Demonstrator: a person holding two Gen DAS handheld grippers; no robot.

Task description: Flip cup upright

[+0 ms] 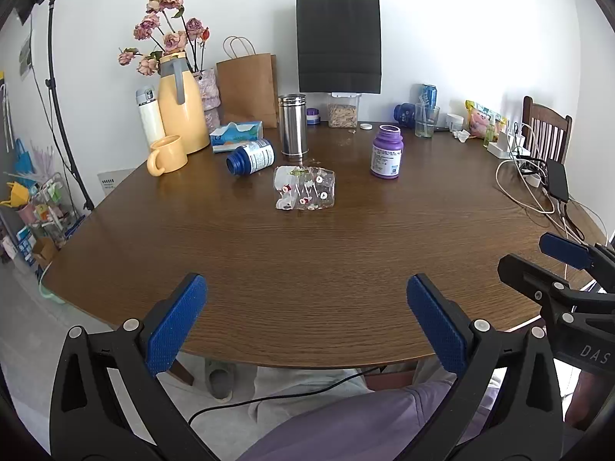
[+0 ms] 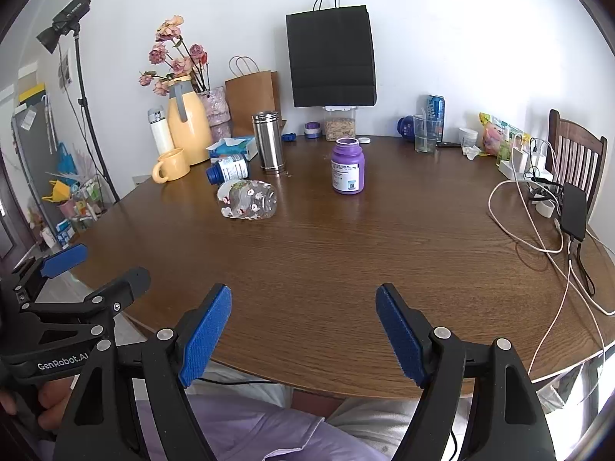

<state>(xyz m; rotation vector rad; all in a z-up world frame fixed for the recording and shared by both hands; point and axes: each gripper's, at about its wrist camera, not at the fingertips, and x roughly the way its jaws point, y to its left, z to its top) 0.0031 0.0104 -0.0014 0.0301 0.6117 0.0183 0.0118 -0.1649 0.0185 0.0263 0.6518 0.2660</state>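
While both pairs of jaws stand wide apart and hold nothing, the left gripper (image 1: 306,309) and the right gripper (image 2: 303,320) hover side by side over the near edge of the wooden table (image 1: 346,269), each pointing forward and level across it. The clear printed cup (image 1: 304,188) lies on its side well ahead of them, out toward the middle of the table. From the left jaws it sits almost dead ahead; from the right jaws the cup (image 2: 248,203) is ahead and off to the left, so the left gripper looks the better lined up, though neither is plainly closer. Its long axis runs roughly crosswise to the left jaws' line of reach; which end is the mouth I cannot tell for sure. Just beyond it lie a tipped blue-capped bottle (image 1: 251,157) and a steel canister (image 1: 293,125), with a purple jar (image 1: 386,151) to its right.
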